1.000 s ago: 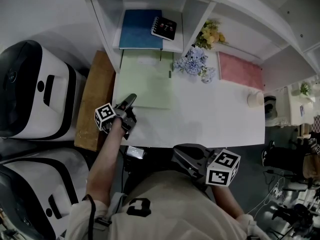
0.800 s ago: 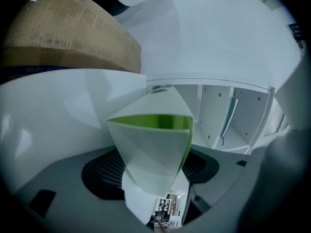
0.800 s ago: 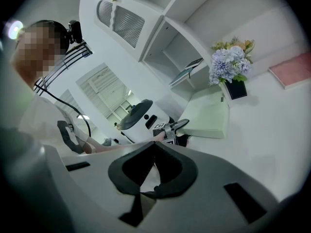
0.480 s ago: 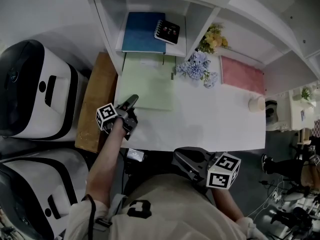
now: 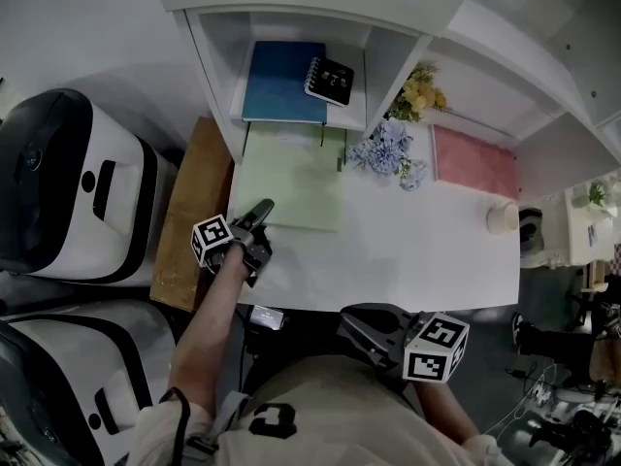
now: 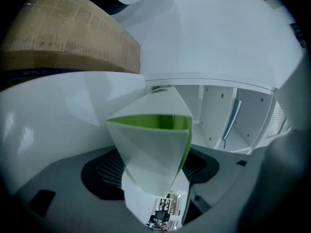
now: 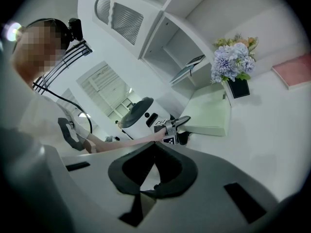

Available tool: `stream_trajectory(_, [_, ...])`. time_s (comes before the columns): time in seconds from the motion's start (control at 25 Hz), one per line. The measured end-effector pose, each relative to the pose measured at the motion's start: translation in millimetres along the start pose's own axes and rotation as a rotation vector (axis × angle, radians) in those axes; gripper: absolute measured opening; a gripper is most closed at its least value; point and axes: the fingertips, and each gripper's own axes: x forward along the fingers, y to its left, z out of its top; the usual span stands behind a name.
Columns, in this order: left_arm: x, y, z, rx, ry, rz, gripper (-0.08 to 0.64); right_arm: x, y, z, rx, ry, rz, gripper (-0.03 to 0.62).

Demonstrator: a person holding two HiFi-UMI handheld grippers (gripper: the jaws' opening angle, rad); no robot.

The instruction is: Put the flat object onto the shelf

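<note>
The left gripper (image 5: 262, 210) is clamped on the near left corner of the pale green flat folder (image 5: 296, 178). The folder lies on the white desk (image 5: 427, 241), its far edge at the foot of the white shelf unit (image 5: 218, 66), below the board carrying a blue book (image 5: 281, 81). The right gripper (image 5: 361, 323) hangs off the desk's near edge, jaws together, empty.

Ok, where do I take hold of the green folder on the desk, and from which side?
Its near left corner, from the desk's front edge. The green folder lies flat, far end under the shelf, so only the near edge looks reachable; the left gripper grips that corner.
</note>
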Motion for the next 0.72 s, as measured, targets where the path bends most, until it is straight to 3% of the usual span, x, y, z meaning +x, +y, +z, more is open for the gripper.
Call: stream_trajectory(0.72, [11,-2,10,0.005,-0.005,0.001,0.333,1,-6,5,-0.006,0.008,-0.012,0.021])
